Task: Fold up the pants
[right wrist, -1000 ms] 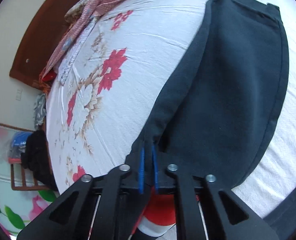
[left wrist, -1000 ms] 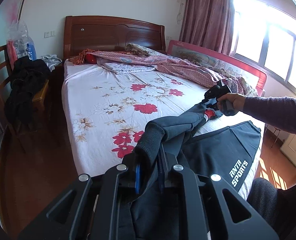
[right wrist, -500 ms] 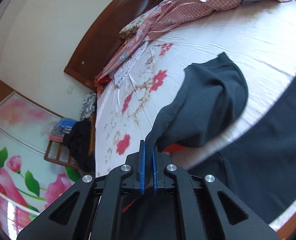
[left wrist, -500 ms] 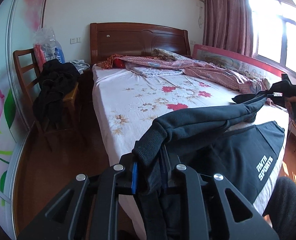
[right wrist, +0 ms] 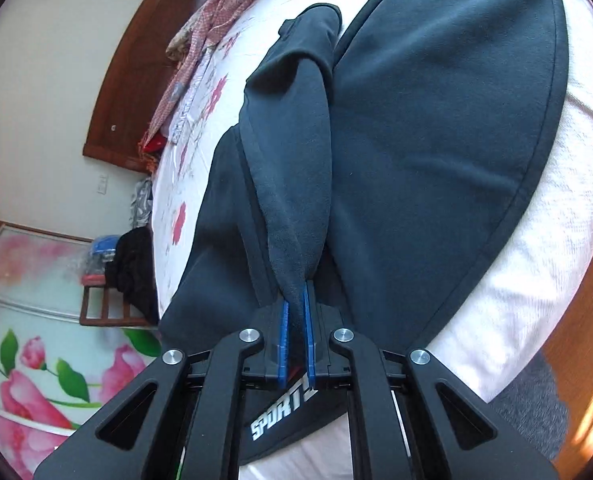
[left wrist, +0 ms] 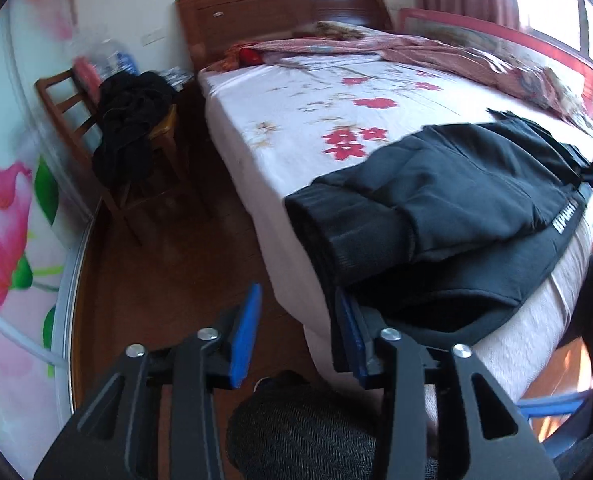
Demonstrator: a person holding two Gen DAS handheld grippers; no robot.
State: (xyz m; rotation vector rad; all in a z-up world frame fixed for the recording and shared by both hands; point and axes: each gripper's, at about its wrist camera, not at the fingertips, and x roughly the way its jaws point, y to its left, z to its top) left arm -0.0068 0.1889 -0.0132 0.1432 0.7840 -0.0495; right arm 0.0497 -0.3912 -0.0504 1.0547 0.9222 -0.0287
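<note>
While the dark navy fleece pants [left wrist: 476, 188] [right wrist: 436, 128] are spread at the near edge of the white floral-sheeted bed [left wrist: 296, 120], one leg is laid doubled over the rest. A pinch of fabric is clamped between the blue pads of the right gripper [right wrist: 295, 312]. The left gripper [left wrist: 298, 320] is held wide apart beside the ribbed cuff [left wrist: 348, 232], gripping nothing. A wooden chair [left wrist: 76, 120] is seen nearby.

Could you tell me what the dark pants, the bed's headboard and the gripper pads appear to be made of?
Pants: soft knit, likely fleece-backed cotton or a blend; matte surface, ribbed cuff.
Headboard: wood, reddish-brown with a glossy varnish, judging by its sheen.
Pads: blue, matte, probably rubber or foam; I cannot tell which.
</note>
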